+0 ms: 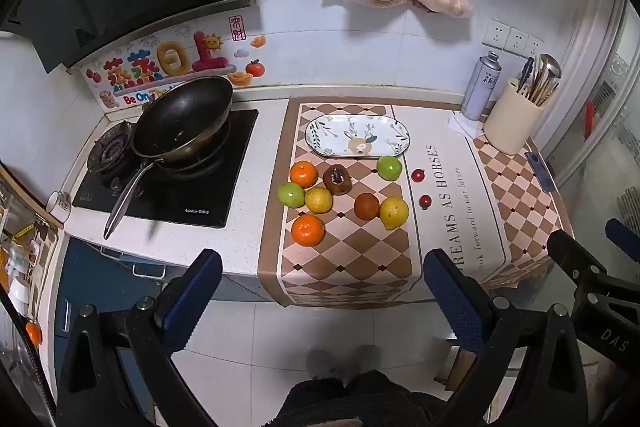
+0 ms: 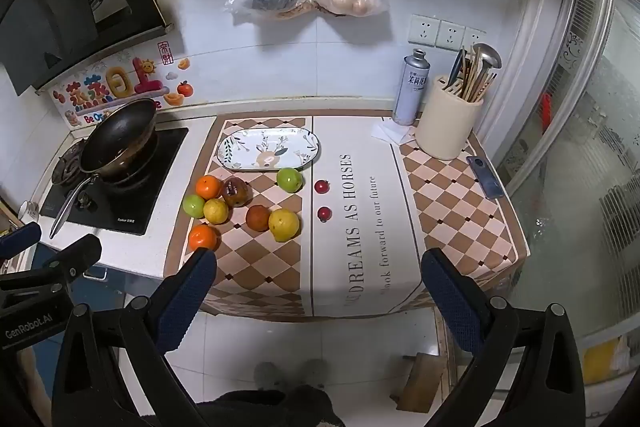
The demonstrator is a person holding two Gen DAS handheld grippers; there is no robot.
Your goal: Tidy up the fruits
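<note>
Left wrist view, left gripper (image 1: 322, 281) wide apart, empty, right gripper (image 2: 320, 279) likewise, fruits (image 1: 344, 193) untouched

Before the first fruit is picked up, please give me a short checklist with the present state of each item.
1. Left gripper open, nothing held: ok.
2. Right gripper open, nothing held: ok.
3. Oval plate free of fruit: ok.
4. Fruits on the checkered mat, none in the wok: ok.
5. Nearest orange unobstructed from above: ok.
6. Two small red fruits lying still: cannot tell.
</note>
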